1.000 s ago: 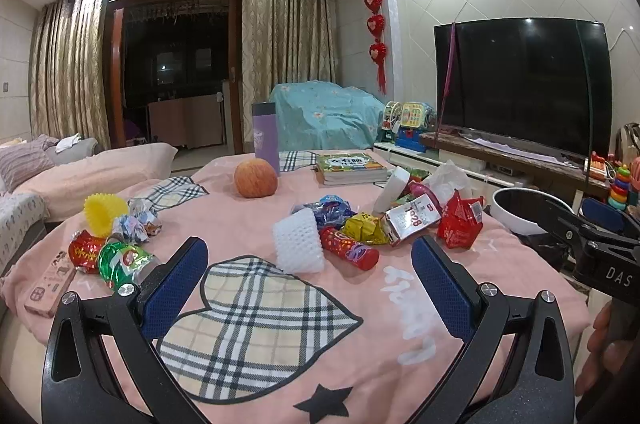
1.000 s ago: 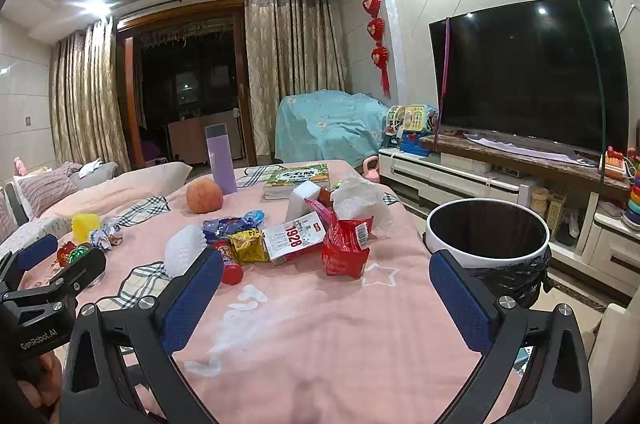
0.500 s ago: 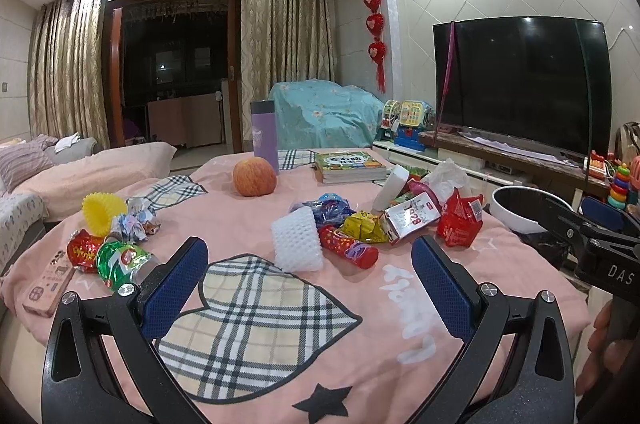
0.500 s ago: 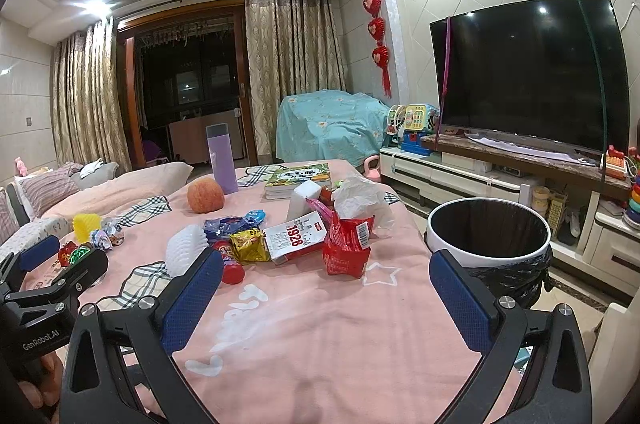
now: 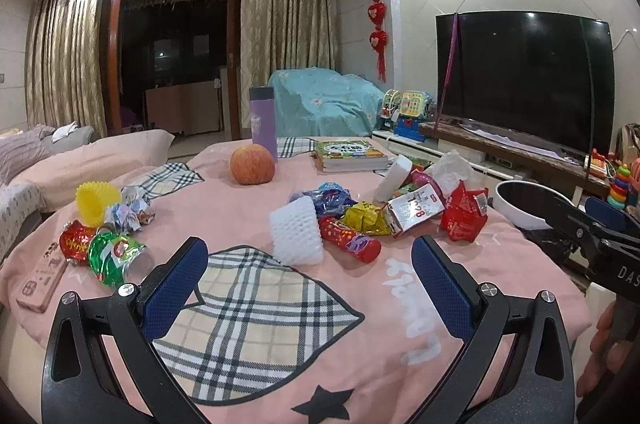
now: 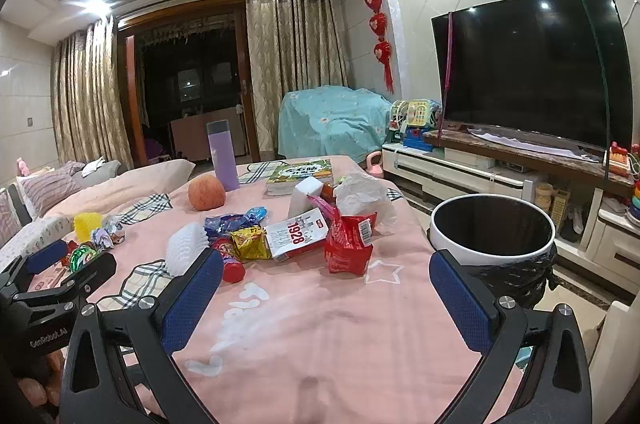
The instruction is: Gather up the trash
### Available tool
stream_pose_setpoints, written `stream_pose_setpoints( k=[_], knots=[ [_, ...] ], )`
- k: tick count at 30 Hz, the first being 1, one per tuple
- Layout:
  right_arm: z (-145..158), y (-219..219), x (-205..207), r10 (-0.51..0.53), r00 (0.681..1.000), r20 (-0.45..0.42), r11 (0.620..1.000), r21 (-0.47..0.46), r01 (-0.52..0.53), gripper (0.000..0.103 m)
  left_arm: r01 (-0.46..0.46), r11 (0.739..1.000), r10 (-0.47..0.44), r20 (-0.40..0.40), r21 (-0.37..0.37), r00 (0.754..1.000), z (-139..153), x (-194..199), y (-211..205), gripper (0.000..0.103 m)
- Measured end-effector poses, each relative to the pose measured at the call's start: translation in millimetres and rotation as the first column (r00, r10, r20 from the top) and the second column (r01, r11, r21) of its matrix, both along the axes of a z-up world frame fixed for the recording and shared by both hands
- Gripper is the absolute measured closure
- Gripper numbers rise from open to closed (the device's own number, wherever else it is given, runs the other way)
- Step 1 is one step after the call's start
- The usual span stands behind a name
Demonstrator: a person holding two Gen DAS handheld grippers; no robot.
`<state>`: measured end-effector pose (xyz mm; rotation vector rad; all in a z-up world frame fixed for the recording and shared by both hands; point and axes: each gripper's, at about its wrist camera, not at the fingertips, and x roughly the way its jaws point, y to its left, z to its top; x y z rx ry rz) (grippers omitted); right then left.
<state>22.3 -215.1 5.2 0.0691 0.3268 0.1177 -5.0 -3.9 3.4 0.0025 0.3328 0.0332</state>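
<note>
White-rimmed, black-lined, the bin (image 6: 494, 238) stands just beside the pink-covered table (image 6: 320, 324), and we see nothing inside it. Left of the bin, wrappers (image 6: 348, 244) lie heaped on the table; our left gripper (image 5: 310, 280) and right gripper (image 6: 326, 294) are both spread wide, empty.

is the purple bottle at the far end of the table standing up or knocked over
Standing upright: the purple bottle rises vertically behind the apple, cap on top.

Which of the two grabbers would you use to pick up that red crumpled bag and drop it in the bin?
Probably the right gripper. In its view the red bag lies just ahead, and the bin stands at the table's right edge. The left gripper faces the white foam net, farther away. Both are open.
</note>
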Motion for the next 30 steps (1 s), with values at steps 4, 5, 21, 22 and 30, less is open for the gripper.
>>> stream_pose_setpoints(
  k=[4, 5, 21, 22, 30],
  knots=[
    [-1.7, -1.4, 6.4, 0.009, 1.0, -0.02, 1.0, 0.005, -0.009, 0.0, 0.006, 1.0, -0.006, -0.037, 0.0, 0.999, -4.3, 9.7, -0.5, 0.0],
    [-1.9, -1.0, 7.7, 0.01, 1.0, -0.024, 1.0, 0.005, -0.01, 0.0, 0.005, 1.0, -0.005, -0.045, 0.002, 0.999, -5.3, 12.2, -1.0, 0.0],
    [-19.5, 0.5, 61.1, 0.04, 0.985, -0.165, 0.999, -0.003, -0.041, 0.0, -0.024, 0.999, 0.019, -0.216, -0.024, 0.976, -30.6, 75.8, 15.0, 0.0],
    [-21.9, -0.6, 66.0, 0.041, 0.983, -0.18, 0.999, 0.002, -0.042, 0.0, -0.026, 0.999, 0.02, -0.225, -0.025, 0.974, -32.1, 80.4, 15.9, 0.0],
    [-29.6, -15.4, 97.3, 0.015, 0.967, -0.252, 0.999, 0.042, -0.004, 0.001, -0.036, 0.999, 0.025, -0.288, -0.035, 0.957, -39.7, 120.5, 20.6, 0.001]
  ],
)
